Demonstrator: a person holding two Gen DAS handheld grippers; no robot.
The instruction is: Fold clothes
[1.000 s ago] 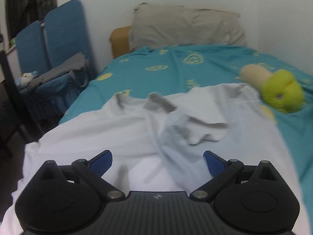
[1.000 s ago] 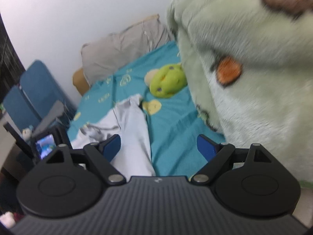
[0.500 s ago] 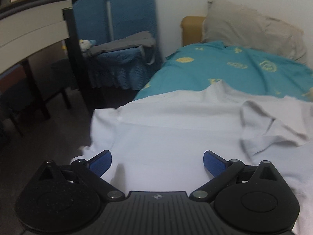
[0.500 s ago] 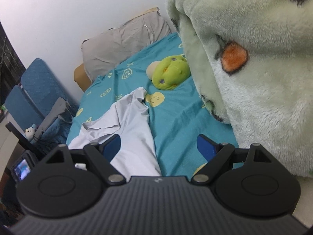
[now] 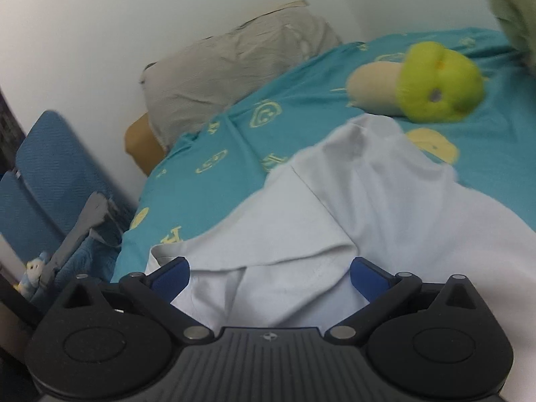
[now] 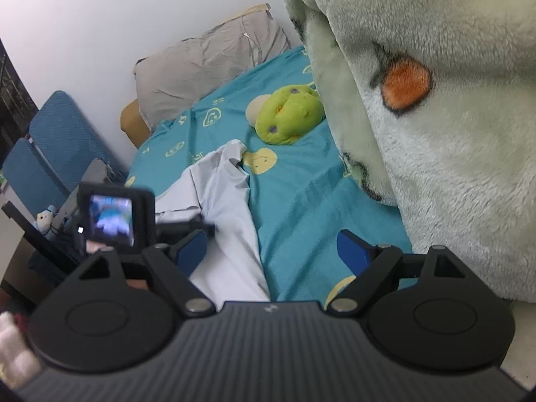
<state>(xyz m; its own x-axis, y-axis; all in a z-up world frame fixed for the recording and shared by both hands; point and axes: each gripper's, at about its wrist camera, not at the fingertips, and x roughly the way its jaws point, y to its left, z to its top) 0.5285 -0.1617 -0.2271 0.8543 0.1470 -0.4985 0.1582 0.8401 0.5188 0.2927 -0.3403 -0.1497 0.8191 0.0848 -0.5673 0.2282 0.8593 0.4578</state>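
White cloth, a shirt (image 5: 351, 221), lies spread on the teal bed sheet (image 5: 217, 154) directly ahead of the left gripper (image 5: 269, 273), whose blue-tipped jaws stand wide apart over a folded edge, gripping nothing. The right gripper (image 6: 273, 253) hangs equally spread, the shirt's edge under its left finger. A green plush toy (image 6: 289, 117) sits beyond; a fleecy blanket (image 6: 435, 134) looms to its right.

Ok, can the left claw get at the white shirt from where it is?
Probably yes. The left claw is open right over the shirt, with a fold lying between its fingers and nothing in the way.
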